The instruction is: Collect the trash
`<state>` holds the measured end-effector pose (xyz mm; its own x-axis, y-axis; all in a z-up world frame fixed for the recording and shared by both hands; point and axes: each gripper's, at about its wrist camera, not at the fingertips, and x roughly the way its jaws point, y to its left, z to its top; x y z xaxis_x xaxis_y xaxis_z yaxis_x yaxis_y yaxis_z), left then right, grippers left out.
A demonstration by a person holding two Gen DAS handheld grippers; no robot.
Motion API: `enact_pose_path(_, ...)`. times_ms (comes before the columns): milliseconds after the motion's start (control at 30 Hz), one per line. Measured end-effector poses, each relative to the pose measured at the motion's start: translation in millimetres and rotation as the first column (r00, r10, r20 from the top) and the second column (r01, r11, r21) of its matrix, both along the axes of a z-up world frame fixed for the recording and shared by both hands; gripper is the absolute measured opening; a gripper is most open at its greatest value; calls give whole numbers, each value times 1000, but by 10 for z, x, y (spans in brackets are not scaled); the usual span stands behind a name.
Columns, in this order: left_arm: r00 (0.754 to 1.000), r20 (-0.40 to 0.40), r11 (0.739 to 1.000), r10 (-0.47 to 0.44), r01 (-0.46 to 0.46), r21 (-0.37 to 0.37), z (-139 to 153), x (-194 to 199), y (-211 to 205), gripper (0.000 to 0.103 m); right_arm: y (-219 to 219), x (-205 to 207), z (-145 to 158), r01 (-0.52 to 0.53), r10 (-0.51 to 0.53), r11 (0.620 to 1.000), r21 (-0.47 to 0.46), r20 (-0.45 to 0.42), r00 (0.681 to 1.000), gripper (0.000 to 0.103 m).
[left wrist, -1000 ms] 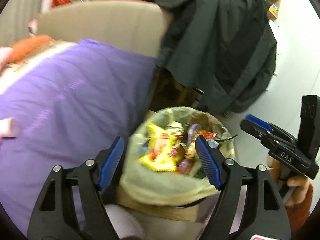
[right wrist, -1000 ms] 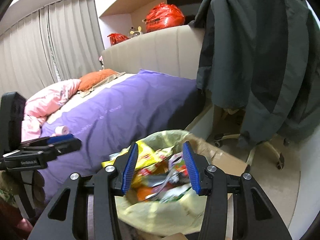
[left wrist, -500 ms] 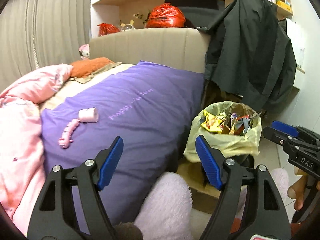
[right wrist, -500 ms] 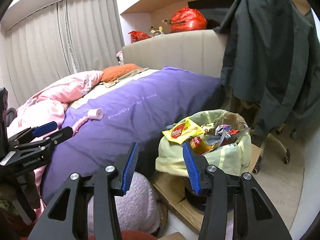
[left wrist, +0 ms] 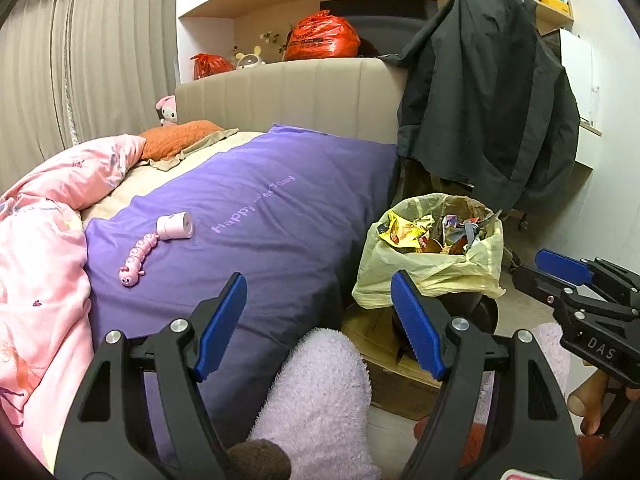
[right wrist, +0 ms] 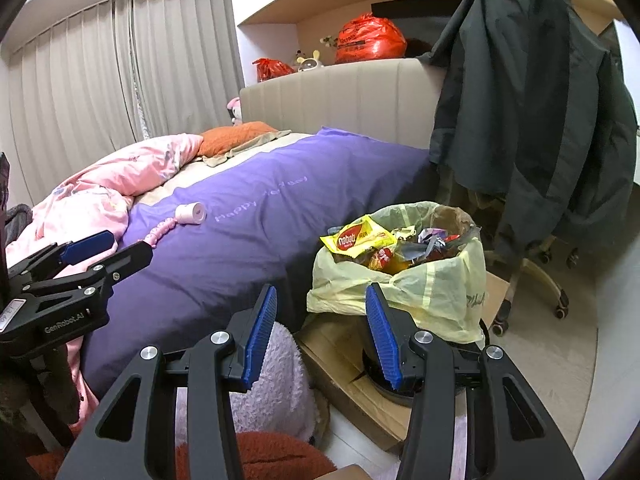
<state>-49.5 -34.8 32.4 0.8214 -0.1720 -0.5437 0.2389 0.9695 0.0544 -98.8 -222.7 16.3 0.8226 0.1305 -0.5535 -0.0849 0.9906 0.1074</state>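
Well, both black grippers with blue pads, left gripper [left wrist: 318, 320] and right gripper [right wrist: 322, 334], gape empty at lower centre; the overstuffed pale-yellow plastic trash bag [right wrist: 424, 292] (yellow snack wrapper [right wrist: 356, 238] on top) sits centre-right beside the purple bedspread [left wrist: 256, 248].

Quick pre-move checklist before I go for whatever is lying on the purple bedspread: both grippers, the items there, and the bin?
1. Left gripper open, nothing between the fingers: ok.
2. Right gripper open, nothing held: ok.
3. White roll lying on the purple bedspread, unobstructed: ok.
4. Pink caterpillar toy beside the roll; whether they touch: cannot tell.
5. Room in the trash bag: not ok, wrappers heaped to the rim, yellow packet overhanging.
6. Whether the roll is trash: cannot tell.
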Motion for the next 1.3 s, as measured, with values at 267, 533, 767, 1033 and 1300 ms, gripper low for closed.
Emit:
enact_pose_path(267,1000,5,1000,8,-8,-13,27,-40,12,71,-15,-31,23,1,-1,1000,8,18,1000,44)
enact_pose_path(533,1000,9,1000,4,-4,-18,34,-63,17,71,-16,-79,66,14,-13,1000,-2,39,999,44)
enact_pose_path(767,1000,11,1000,-3,3,-19,44,-81,23,71,7,-94,71,14,-14,1000,-6,40,999,44)
enact_pose_path(1033,1000,14,1000,-7,7,-19,55,-93,10,71,16,-97,78,12,-12,1000,-9,42,999,44)
enact_pose_path(1300,1000,20,1000,-17,17,-16,70,-111,-4,71,13,-94,87,11,-11,1000,-9,44,999,44)
